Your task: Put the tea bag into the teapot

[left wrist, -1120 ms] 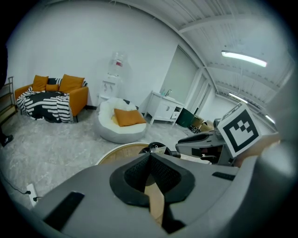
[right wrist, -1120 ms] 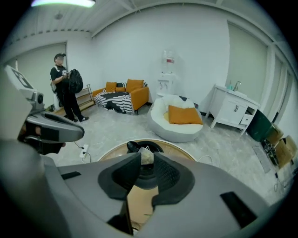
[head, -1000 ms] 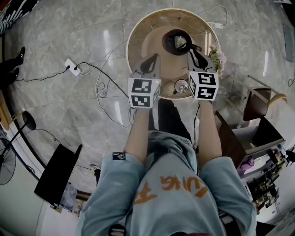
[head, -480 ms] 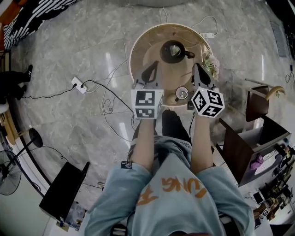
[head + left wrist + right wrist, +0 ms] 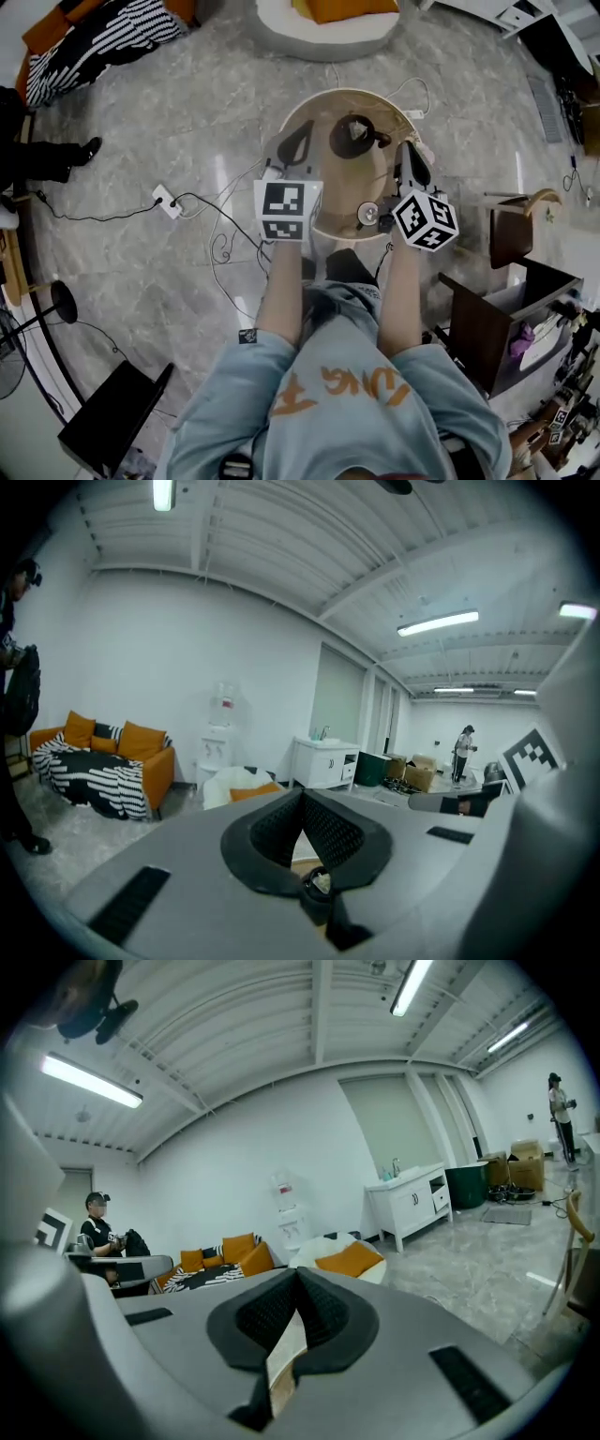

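Holds the tea bag (image 5: 286,1352) as a thin pale strip in the closed right tool (image 5: 411,159), has the left tool (image 5: 295,142) closed on nothing, and likely needs to go forward and leftward to the teapot (image 5: 353,136), standing between both tools on the round surface (image 5: 342,187).

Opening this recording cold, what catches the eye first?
The right gripper is shut on a pale tea bag; the left gripper is shut and empty. In the head view, a dark teapot stands on a round wooden table between them.
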Motion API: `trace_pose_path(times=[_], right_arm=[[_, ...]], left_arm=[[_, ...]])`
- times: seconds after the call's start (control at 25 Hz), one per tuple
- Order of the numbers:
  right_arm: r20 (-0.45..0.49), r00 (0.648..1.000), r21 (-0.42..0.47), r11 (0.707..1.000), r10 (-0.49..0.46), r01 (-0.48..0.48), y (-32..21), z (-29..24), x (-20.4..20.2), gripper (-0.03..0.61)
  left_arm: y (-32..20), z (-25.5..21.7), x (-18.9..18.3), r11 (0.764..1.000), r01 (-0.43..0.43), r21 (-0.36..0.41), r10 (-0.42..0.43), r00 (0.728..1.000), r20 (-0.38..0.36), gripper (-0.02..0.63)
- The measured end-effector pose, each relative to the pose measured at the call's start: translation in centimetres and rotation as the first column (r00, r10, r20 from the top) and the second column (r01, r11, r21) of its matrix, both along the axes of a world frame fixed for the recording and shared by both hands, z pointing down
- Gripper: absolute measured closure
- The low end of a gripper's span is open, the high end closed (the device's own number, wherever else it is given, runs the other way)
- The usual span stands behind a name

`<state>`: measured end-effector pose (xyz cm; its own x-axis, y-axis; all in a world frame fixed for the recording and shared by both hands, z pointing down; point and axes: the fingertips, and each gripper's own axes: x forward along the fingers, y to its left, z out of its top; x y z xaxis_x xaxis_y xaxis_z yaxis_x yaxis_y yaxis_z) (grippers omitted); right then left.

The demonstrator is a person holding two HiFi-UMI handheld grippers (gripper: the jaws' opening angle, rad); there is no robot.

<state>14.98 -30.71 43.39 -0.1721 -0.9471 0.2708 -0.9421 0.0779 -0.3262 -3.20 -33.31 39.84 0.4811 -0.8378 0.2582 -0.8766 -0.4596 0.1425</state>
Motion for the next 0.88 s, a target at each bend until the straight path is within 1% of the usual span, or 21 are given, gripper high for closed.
trace_pose_path(times=[0.08, 0.16, 0.24, 0.36, 0.52, 0.68, 0.88], right_arm=[[-0.012, 1.0, 0.046, 0.999, -0.011, 0.012, -0.9, -1.8, -0.6, 0.566], [-0.048, 0.999, 0.073, 0.997, -0.01, 0.013, -1.1, -3.0, -1.2, 0.566], [-0.08, 0.997, 0.098, 0.995, -0.005, 0.013, -1.0, -4.3, -2.0, 0.566], [-0.11, 0.994, 0.146, 0.989, -0.023, 0.039, -0.7, -6.4, -3.0, 0.566], [-0.16, 0.987, 0.202, 0.978, -0.023, 0.056, -0.6, -9.2, -2.7, 0.566], [-0.191, 0.982, 0.249, 0.966, -0.013, 0.062, -0.5, -12.0, -2.0, 0.566], [-0.244, 0.97, 0.285, 0.957, 0.013, 0.059, -0.3, -14.5, -0.9, 0.566]], left_arm=[[-0.5, -1.7, -0.6, 0.999, 0.004, 0.042, -0.004, 1.0, -0.002, 0.589], [-0.4, -3.3, -0.9, 0.997, -0.011, 0.077, 0.011, 1.0, 0.003, 0.589], [0.0, -5.3, -1.1, 0.992, -0.034, 0.119, 0.032, 0.999, 0.013, 0.589], [0.3, -7.8, -1.3, 0.984, -0.048, 0.171, 0.045, 0.999, 0.02, 0.589], [-0.1, -9.5, -1.2, 0.981, -0.019, 0.191, 0.018, 1.0, 0.005, 0.589], [-0.6, -11.3, -0.7, 0.974, 0.016, 0.225, -0.014, 1.0, -0.009, 0.589], [-0.7, -12.7, 0.9, 0.97, -0.018, 0.244, 0.024, 0.999, -0.023, 0.589]])
